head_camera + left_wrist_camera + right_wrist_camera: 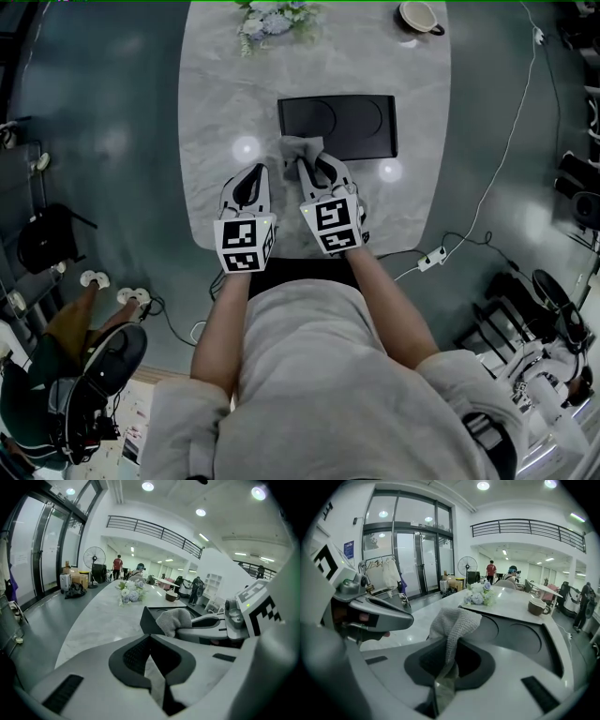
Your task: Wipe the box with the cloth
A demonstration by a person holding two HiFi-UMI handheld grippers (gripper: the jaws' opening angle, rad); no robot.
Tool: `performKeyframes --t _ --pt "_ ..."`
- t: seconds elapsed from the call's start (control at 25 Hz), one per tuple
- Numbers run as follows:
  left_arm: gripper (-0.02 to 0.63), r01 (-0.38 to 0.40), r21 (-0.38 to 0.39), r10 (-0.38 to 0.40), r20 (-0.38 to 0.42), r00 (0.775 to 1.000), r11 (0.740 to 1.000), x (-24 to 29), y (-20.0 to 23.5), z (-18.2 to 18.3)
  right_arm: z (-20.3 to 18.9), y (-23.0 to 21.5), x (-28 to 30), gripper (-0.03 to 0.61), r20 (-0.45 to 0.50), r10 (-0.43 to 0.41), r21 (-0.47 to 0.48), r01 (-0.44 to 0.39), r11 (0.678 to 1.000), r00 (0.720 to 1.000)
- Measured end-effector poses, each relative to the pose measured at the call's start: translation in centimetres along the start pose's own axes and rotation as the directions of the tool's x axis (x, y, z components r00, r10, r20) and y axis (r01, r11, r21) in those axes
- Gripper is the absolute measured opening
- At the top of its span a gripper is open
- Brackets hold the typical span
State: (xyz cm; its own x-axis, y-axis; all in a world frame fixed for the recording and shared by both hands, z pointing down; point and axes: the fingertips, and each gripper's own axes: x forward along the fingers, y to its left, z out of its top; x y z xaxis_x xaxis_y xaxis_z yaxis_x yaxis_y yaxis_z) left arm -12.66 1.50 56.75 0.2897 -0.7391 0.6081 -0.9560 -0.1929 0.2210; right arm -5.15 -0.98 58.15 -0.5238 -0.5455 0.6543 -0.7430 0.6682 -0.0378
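A flat black box [352, 127] with two round recesses lies on the marble table [216, 103]. A grey knitted cloth [301, 147] hangs over the box's near left edge, and my right gripper [310, 165] is shut on it. In the right gripper view the cloth [454, 619] stands up out of the jaws of the right gripper [451, 645], in front of the box [513, 638]. My left gripper [254, 172] hovers just left of it, shut and holding nothing. The left gripper view shows the left gripper [150, 638], with the cloth [174, 619] at the box's corner [149, 620].
A bunch of flowers [273, 18] and a brown cup [419, 16] sit at the table's far end. White cables and a power strip [432, 258] lie on the floor to the right. A chair and bags stand at the left.
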Motion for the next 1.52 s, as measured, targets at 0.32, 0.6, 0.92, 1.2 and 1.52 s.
performKeyframes --t 0.32,0.6,0.92,1.2,1.52 --pt "0.023 0.041 0.015 -0.041 -0.003 0.999 0.999 1.6 0.5 1.4 0.5 -1.1 1.5 0.046 -0.009 -0.027 0.046 0.027 0.999 1.0" --pt "0.023 0.065 0.042 -0.065 -0.002 0.998 0.997 1.7 -4.2 1.5 -1.4 -4.0 -1.7 0.046 -0.006 -0.058 0.076 0.058 0.995 0.998" --pt "0.023 0.104 0.072 -0.103 -0.017 0.995 0.992 2.9 -8.0 1.1 -3.4 -6.7 -4.0 0.046 -0.007 -0.095 0.109 0.095 0.99 0.995" --pt "0.023 0.15 0.105 -0.146 -0.044 0.988 0.983 4.8 -9.9 1.9 -3.9 -9.5 -4.6 0.046 -0.017 -0.141 0.15 0.142 0.979 0.99" --pt "0.023 0.202 0.139 -0.194 -0.07 0.978 0.969 6.8 -11.1 3.0 -3.9 -12.1 -4.8 0.047 -0.029 -0.195 0.186 0.197 0.963 0.98"
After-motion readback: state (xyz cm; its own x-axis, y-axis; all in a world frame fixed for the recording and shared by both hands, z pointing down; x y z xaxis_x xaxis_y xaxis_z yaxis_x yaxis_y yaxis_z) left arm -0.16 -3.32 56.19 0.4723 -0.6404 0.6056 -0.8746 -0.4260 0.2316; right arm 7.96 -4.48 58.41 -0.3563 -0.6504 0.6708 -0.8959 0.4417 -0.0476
